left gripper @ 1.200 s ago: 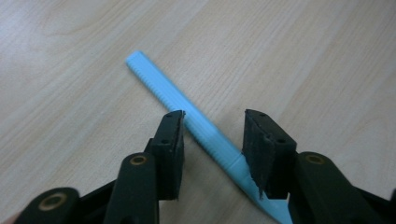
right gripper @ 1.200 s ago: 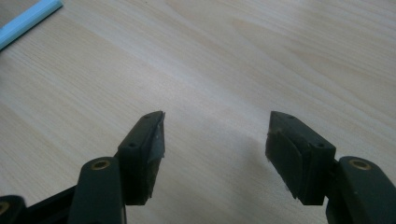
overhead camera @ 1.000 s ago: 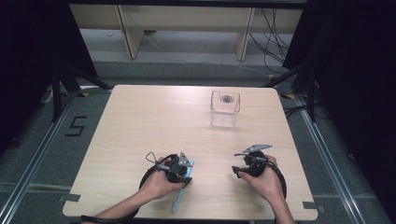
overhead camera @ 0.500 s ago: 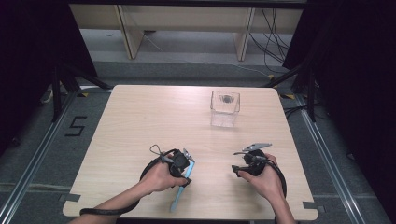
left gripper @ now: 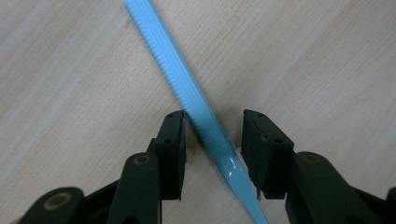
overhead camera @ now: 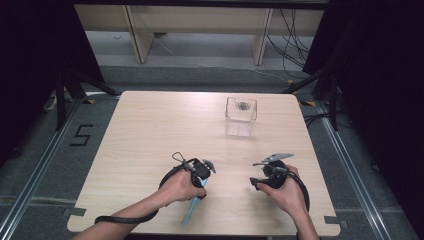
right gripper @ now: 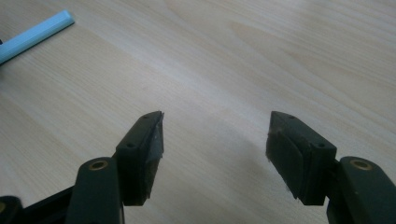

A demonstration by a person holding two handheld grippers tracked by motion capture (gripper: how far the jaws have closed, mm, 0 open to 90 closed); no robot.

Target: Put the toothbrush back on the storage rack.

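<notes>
A light blue toothed plastic strip (overhead camera: 191,210) lies on the wooden table (overhead camera: 150,130) near the front edge. My left gripper (overhead camera: 201,182) stands over its upper end, held from behind by a hand. In the left gripper view the strip (left gripper: 177,70) runs slantwise between the jaws of that gripper (left gripper: 214,113). The jaws have just been closing; the strip's toothed edge brushes one pad (left gripper: 180,140), and a gap stays at the other, so the gripper is open. My right gripper (overhead camera: 254,175) rests low to the right, open (right gripper: 215,114) over bare wood, pointing toward the strip's end (right gripper: 35,35).
A clear plastic box (overhead camera: 241,116) with a small dark item (overhead camera: 243,105) in it stands at the back right of the table. Black cables trail from both grippers. Grey floor and dark stands surround the table.
The left hand has shifted slightly away from the front edge, and its jaws stand astride the blue strip. The right hand has kept still.
</notes>
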